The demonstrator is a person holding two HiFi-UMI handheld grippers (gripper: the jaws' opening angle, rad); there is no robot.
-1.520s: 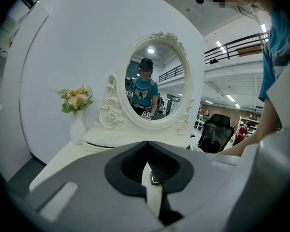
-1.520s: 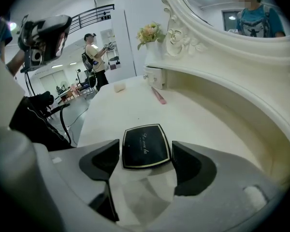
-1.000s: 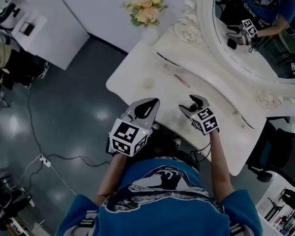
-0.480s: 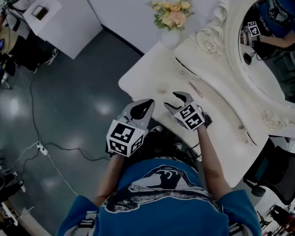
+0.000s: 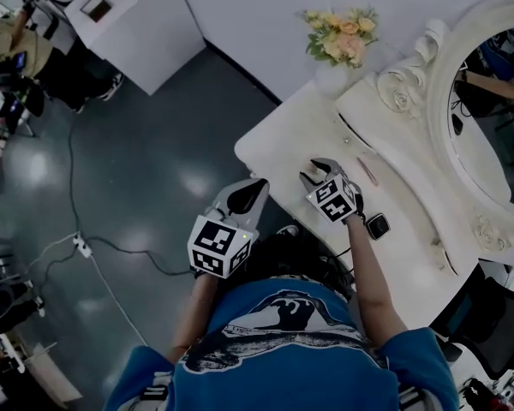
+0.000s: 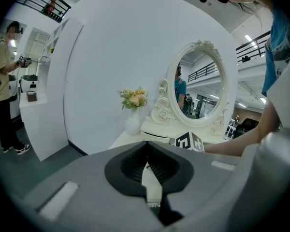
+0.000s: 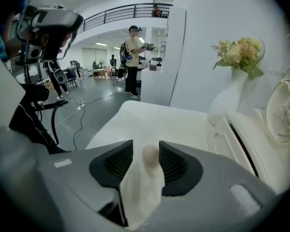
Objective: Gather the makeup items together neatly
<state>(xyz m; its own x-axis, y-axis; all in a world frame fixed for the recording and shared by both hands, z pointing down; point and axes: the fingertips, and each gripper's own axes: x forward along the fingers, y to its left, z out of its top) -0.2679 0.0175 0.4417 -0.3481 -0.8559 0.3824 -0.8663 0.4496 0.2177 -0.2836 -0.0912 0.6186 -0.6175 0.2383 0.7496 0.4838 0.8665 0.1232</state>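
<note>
A small beige makeup sponge [image 7: 149, 157] lies on the white dressing table [image 5: 278, 139], between the fingers of my right gripper [image 5: 313, 171]. The jaws have just been closing round it; a slim gap still shows at the left pad [image 7: 120, 159]. In the head view the gripper hides the sponge. A thin pink pencil [image 5: 367, 171] lies further right by the raised shelf. My left gripper [image 5: 258, 185] hovers off the table's front edge. Its jaws are shut and hold nothing, as the left gripper view [image 6: 146, 146] shows.
A white vase of flowers [image 5: 341, 41] stands at the table's back left corner, beside the ornate oval mirror [image 5: 488, 118]. A thin item [image 5: 443, 259] lies at the table's right end. Cables [image 5: 94, 251] run over the dark floor. A person [image 7: 134, 62] stands far off.
My right gripper has moved left along the table to the sponge, and its jaws have narrowed round it. The left gripper has drifted along the front edge. The view has swung left.
</note>
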